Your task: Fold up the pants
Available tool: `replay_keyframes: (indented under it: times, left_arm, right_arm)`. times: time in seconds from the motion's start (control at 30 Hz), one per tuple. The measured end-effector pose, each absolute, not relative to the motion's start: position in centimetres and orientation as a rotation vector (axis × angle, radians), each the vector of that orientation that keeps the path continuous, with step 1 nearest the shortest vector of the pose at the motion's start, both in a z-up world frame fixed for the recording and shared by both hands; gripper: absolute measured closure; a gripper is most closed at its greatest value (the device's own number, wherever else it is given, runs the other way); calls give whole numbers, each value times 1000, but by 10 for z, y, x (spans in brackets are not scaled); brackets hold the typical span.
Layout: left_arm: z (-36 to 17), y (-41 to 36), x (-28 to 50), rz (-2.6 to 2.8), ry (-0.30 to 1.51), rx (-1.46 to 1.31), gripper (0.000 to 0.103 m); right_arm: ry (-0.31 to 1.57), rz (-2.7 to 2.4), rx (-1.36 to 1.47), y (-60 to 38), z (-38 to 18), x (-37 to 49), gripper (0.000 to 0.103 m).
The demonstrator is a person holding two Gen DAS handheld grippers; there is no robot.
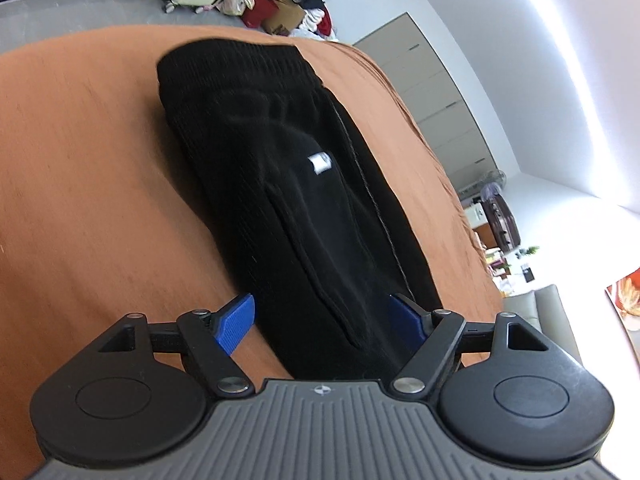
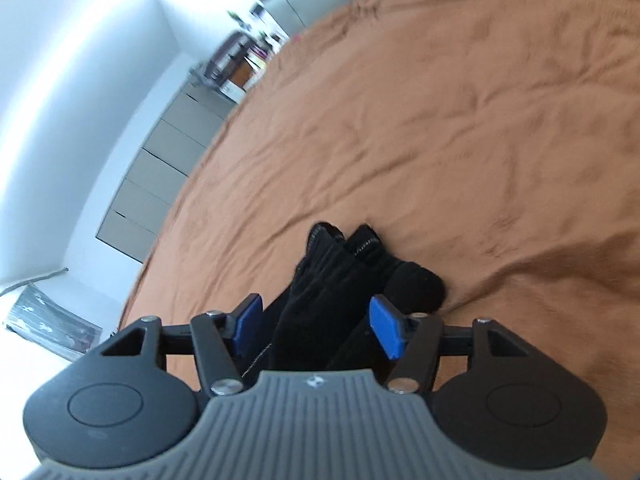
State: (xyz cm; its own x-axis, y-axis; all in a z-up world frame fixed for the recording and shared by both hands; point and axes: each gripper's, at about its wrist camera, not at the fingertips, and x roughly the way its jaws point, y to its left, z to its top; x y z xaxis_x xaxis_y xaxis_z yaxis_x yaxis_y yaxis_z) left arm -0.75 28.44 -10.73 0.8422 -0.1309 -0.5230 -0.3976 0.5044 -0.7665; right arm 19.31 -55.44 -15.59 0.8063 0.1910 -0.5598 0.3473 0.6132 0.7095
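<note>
My left gripper (image 1: 324, 316) stands wide, its blue pads either side of the pants (image 1: 288, 200) and gripping nothing. My right gripper (image 2: 314, 322) is just as wide, straddling the leg ends, whose cuffs (image 2: 344, 240) lie bunched just ahead. The pants stretch lengthwise across the orange bed (image 1: 80, 200), already halved leg on leg, waistband (image 1: 232, 64) towards the far edge in my left view. I judge the next fold is cuffs to waistband. To do it well, I should pinch both layers fully at the cuffs, lift low, carry straight along the length, and pin the middle with my left so nothing skews.
</note>
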Motion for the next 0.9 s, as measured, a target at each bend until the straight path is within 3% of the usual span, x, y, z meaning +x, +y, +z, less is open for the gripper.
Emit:
replay_keyframes:
  times: [0.13, 0.17, 0.2, 0.3, 0.47, 0.67, 0.83, 0.87, 0.9]
  left_arm:
    - [-104, 278, -11, 162, 578, -1037, 15]
    - [-103, 277, -12, 161, 580, -1033, 15]
    - [-101, 277, -13, 158, 581, -1028, 15]
    - [-97, 273, -16, 158, 578, -1004, 14]
    - [-94, 276, -17, 168, 578, -994, 14]
    - [-104, 263, -7, 127, 606, -1009, 14]
    - [-102, 257, -5, 112, 627, -981, 14]
    - [-102, 257, -5, 113, 625, -983, 14]
    - [-102, 256, -5, 116, 623, -987, 14]
  right_arm:
    - [807, -122, 919, -547, -182, 233, 40]
    - [830, -140, 964, -548, -191, 236, 55]
    - [834, -173, 1018, -552, -198, 236, 79]
    - [723, -132, 1083, -557, -187, 225, 88]
    - [419, 73, 1004, -572, -141, 200, 89]
    - [699, -106, 892, -579, -186, 211, 87]
    - [678, -127, 816, -572, -181, 192, 82]
    - [673, -155, 776, -568, -175, 186, 77]
    - [662, -207, 721, -565, -165, 181, 65]
